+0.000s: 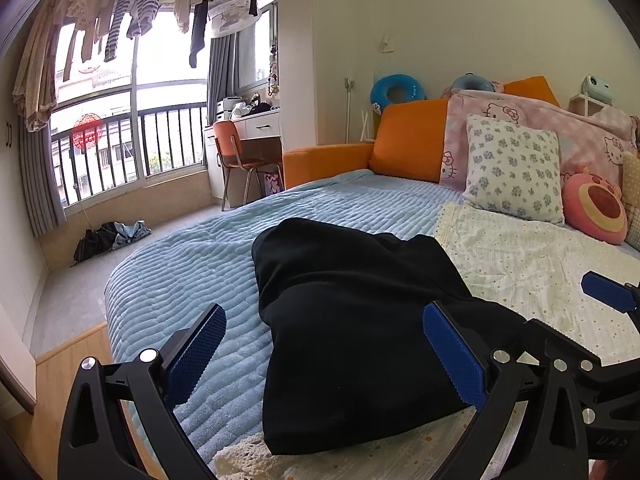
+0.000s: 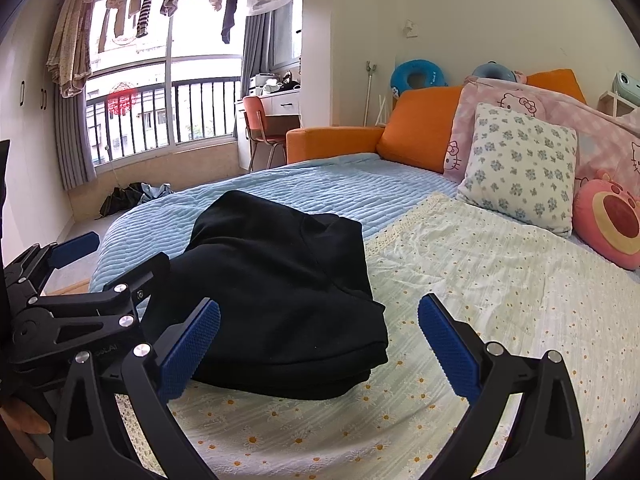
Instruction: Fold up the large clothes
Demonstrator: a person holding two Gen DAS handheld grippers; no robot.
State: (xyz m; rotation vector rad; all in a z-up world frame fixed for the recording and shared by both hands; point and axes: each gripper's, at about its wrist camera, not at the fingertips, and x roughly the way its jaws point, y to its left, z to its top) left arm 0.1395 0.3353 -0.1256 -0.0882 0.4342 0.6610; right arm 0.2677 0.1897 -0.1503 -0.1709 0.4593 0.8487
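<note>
A black garment (image 1: 352, 320) lies folded into a thick bundle on the bed, across the blue quilt (image 1: 192, 264) and the daisy-print sheet (image 1: 540, 264). My left gripper (image 1: 326, 356) is open and empty, its blue pads spread either side of the garment's near end, just above it. In the right wrist view the garment (image 2: 280, 288) sits ahead and left. My right gripper (image 2: 320, 352) is open and empty over the garment's near right corner and the sheet (image 2: 460, 264). Each gripper shows at the edge of the other's view.
Pillows and plush cushions (image 1: 516, 168) line the orange headboard (image 1: 408, 140) at the far right. The bed's left edge drops to the floor, where dark clothes (image 1: 108, 238) lie by the balcony window. A desk and chair (image 1: 240, 160) stand beyond. Laundry hangs overhead.
</note>
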